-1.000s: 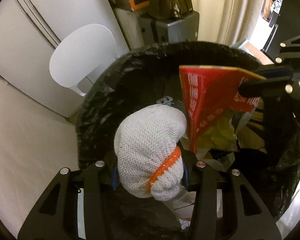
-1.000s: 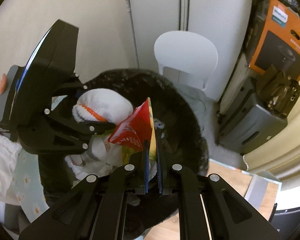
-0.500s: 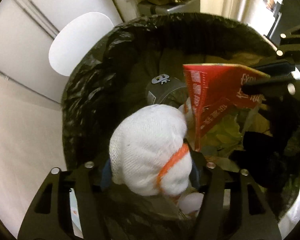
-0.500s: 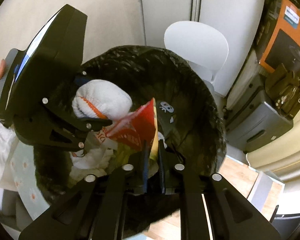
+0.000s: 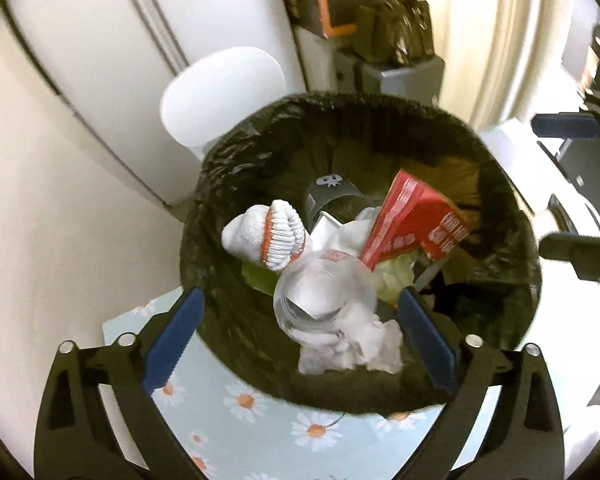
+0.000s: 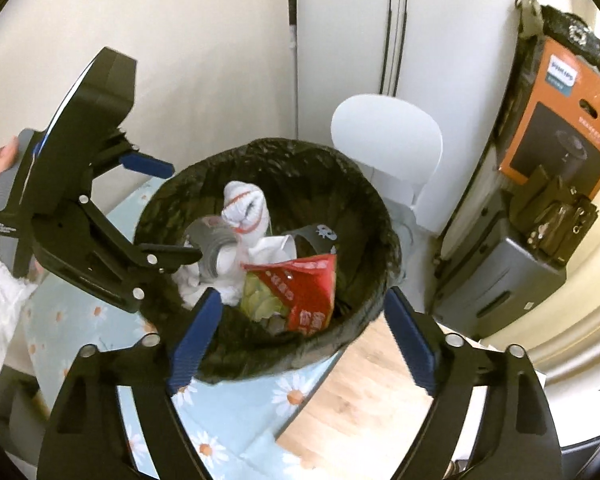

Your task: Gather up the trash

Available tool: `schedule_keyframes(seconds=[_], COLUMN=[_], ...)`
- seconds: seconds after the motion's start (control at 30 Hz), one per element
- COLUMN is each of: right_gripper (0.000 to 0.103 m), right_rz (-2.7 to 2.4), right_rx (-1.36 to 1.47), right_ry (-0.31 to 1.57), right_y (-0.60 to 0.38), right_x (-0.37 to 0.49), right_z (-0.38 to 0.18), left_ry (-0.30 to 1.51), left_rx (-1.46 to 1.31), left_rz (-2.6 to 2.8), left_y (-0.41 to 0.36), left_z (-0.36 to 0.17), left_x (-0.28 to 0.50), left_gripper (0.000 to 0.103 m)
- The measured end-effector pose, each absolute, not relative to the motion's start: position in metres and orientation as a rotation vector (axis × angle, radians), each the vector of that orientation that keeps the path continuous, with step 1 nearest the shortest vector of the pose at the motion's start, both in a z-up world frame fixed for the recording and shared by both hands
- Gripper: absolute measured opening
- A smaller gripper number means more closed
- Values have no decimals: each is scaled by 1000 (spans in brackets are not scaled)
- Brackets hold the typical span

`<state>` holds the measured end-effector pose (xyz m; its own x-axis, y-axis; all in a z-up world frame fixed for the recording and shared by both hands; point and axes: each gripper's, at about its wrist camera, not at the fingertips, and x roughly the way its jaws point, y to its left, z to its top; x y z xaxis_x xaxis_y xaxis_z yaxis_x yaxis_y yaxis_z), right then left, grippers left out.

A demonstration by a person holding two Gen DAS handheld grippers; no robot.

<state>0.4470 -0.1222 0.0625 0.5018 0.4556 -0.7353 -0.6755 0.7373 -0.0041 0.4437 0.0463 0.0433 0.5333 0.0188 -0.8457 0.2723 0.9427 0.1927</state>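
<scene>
A bin with a black liner (image 5: 236,312) (image 6: 364,208) stands below both grippers. Inside lie a balled white sock with an orange band (image 5: 266,236) (image 6: 244,206), a red snack bag (image 5: 416,222) (image 6: 306,288), a clear plastic bottle (image 5: 324,292) and crumpled white paper (image 5: 364,344). My left gripper (image 5: 300,332) is open and empty above the bin's near rim; it also shows in the right wrist view (image 6: 162,210). My right gripper (image 6: 302,334) is open and empty above the bin; its fingers (image 5: 564,126) show at the right edge of the left wrist view.
The bin sits on a light blue daisy-print cloth (image 5: 240,412) (image 6: 236,432). A white chair back (image 5: 224,92) (image 6: 388,140) stands behind the bin. A grey case (image 6: 500,280) with a bag on it and an orange box (image 6: 560,120) stand at the right. Wood floor (image 6: 360,400) shows below.
Both grippers opened and pulled back above the bin. The sock dropped from the left gripper and the red snack bag from the right one; both now lie in the bin.
</scene>
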Motion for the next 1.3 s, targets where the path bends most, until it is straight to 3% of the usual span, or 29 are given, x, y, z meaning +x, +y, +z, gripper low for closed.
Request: schedule_keyframes(seconds=[0.27, 0.93, 1.3], right_gripper=[89, 94, 95], right_rz=[719, 778, 779], right_rx=[-313, -226, -240], right_ry=[683, 646, 676], right_y=[-155, -254, -289], right_x=[394, 280, 248], right_z=[65, 36, 5], left_ry=[924, 749, 806], left_rx=[245, 107, 9], left_rz=[1, 229, 247], left_y=[32, -36, -64], left_z=[43, 32, -1], left_x=[380, 221, 185], left_gripper=[97, 97, 97])
